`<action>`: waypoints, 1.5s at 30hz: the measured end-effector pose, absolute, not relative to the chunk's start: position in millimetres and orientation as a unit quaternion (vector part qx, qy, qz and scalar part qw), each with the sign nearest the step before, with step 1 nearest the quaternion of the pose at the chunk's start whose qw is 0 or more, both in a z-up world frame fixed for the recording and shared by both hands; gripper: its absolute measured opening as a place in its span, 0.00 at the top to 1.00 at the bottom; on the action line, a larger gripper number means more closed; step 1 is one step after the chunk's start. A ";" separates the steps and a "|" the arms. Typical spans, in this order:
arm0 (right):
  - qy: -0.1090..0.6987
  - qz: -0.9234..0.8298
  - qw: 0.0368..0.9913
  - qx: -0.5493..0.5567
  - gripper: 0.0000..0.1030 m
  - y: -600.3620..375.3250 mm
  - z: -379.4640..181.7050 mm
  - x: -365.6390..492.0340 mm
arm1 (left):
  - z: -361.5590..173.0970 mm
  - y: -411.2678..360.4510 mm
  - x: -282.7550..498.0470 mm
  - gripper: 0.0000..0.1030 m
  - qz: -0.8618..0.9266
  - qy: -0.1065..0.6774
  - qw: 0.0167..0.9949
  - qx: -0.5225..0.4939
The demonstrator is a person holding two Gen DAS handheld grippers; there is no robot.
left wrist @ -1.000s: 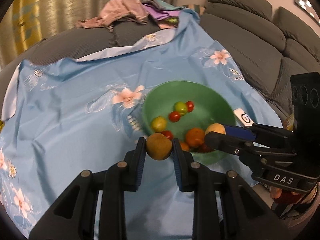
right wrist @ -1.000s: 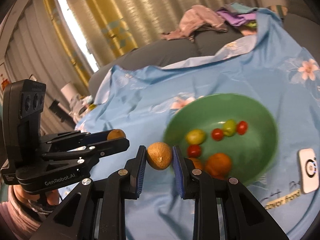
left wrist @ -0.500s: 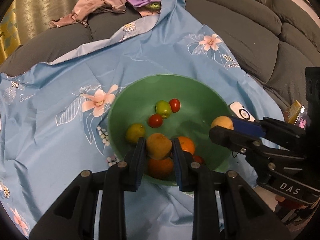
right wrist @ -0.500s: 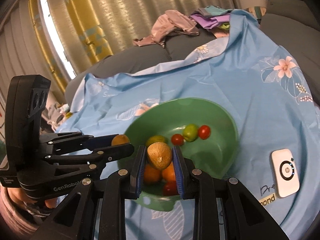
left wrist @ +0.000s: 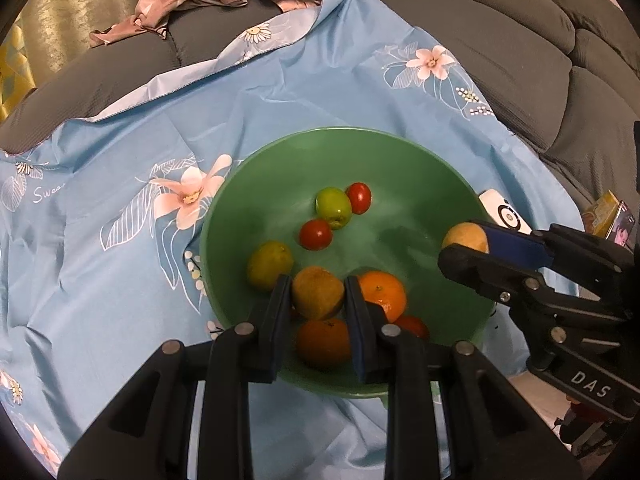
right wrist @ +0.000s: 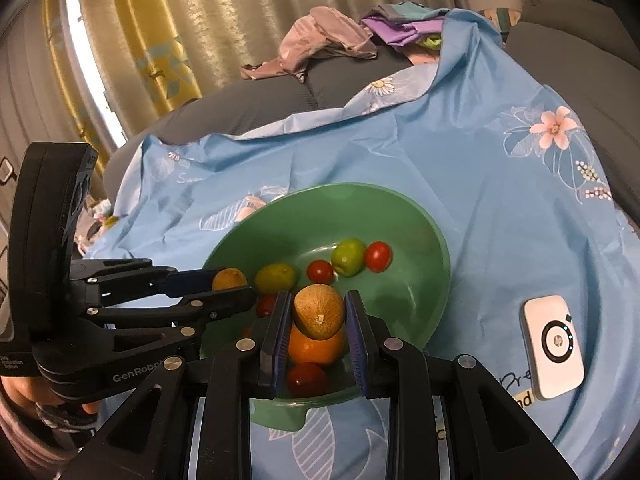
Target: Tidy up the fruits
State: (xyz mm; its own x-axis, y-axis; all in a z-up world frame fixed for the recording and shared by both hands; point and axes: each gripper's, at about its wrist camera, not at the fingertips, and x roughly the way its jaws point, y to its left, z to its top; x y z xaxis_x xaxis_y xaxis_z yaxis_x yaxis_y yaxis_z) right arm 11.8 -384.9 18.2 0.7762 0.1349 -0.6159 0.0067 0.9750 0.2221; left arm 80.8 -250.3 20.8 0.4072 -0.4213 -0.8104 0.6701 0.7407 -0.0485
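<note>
The left gripper (left wrist: 316,296) was clenched on a brownish-yellow round fruit (left wrist: 317,297), held over the near side of the wide green plastic bowl (left wrist: 280,160). The right gripper (right wrist: 318,312) was likewise clamped on a tan, egg-shaped fruit (right wrist: 319,311) above the same bowl. Inside lay two orange tangerines (left wrist: 380,290), two green round fruits (left wrist: 334,207) and red cherry tomatoes (left wrist: 316,234). The bowl sat on a light-blue flowered cloth (left wrist: 120,280) spread over a grey sofa (left wrist: 520,60). A white rectangular device (right wrist: 554,346) lay on the cloth just beside the bowl.
</note>
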 end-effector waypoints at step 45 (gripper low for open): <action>0.397 -0.049 0.913 0.078 0.56 -384.8 111.6 6.2 | 123.6 -225.5 66.4 0.01 -0.220 0.427 0.865 0.146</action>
